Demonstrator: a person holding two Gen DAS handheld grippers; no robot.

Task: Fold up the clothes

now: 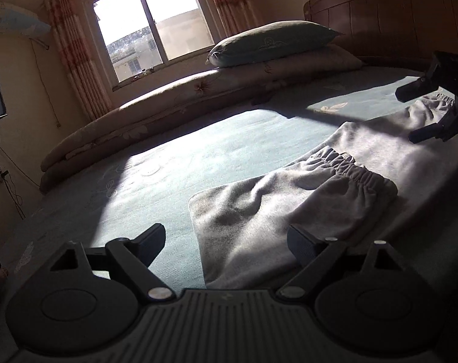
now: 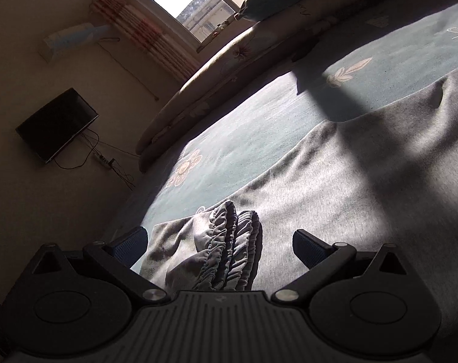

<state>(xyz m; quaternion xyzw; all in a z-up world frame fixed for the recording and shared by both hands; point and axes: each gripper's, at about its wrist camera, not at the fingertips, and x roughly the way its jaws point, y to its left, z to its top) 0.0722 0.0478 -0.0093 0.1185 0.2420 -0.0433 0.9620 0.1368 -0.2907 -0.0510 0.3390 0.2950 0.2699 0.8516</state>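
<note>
Bedroom, sunlit teal bedsheet [image 1: 174, 163], window [image 1: 150, 21] behind. Grey sweatpants [image 1: 259, 211] lie partly folded on the sheet, on the side away from the window, elastic cuffs [image 1: 353, 169] doubled back on top. Left gripper [image 1: 227, 239] jaws wide apart, gripping nothing, over the pants' fold. Right gripper [image 2: 219, 242] spread wide too, cuffs between its fingers, pads not touching.

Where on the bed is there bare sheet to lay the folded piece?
Free: the sunlit green sheet between the grey garment and the rolled quilt under the window. Crowded: the near right, where the garment spreads beneath the left claw and right claw.
</note>
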